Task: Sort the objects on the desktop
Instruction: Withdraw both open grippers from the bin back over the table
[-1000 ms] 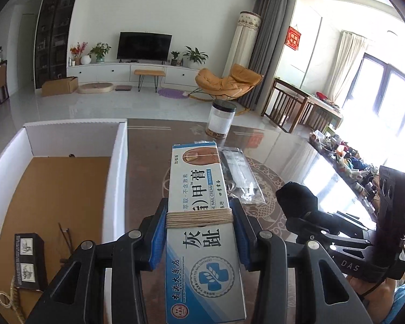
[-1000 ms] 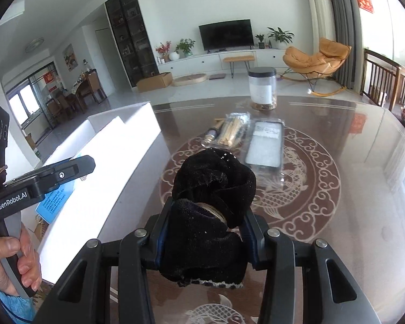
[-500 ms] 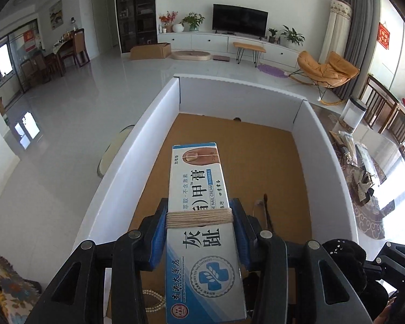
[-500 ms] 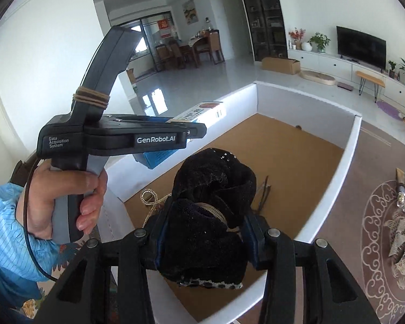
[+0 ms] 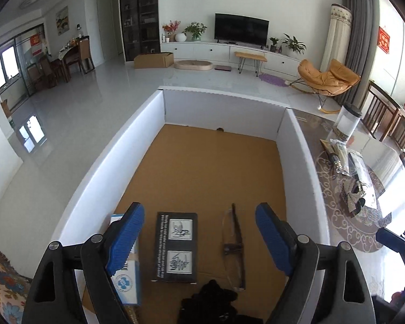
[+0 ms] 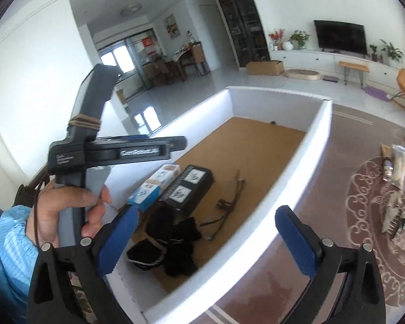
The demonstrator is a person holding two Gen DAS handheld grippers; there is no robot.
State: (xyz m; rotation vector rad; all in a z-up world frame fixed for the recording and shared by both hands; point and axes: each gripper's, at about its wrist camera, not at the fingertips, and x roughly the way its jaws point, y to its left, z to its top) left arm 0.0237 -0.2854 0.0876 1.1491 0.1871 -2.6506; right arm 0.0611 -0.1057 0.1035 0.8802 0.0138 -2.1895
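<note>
My left gripper [image 5: 199,232] hangs over the near end of the white box [image 5: 291,145], its jaws opening with nothing between the blue pads. The blue-and-white ointment carton [image 5: 127,272] lies on the box's brown floor under the left finger, beside a black packet [image 5: 176,245] and a pair of glasses [image 5: 235,243]. My right gripper [image 6: 208,239] is at the box's near corner, jaws opening and free of any object. The black cloth pouch [image 6: 167,240] lies in a heap on the floor below it. A hand [image 6: 67,210] holds the left gripper.
On the patterned table [image 5: 337,216] to the right of the box lie several clear packets [image 5: 348,159] and a lidded clear jar [image 5: 348,118]. The far half of the box floor [image 5: 216,156] is bare cardboard. Beyond is living room floor.
Both grippers swung from the table to over the white box and opened. The ointment carton has left the left jaws and the black pouch the right jaws; both now lie in the box.
</note>
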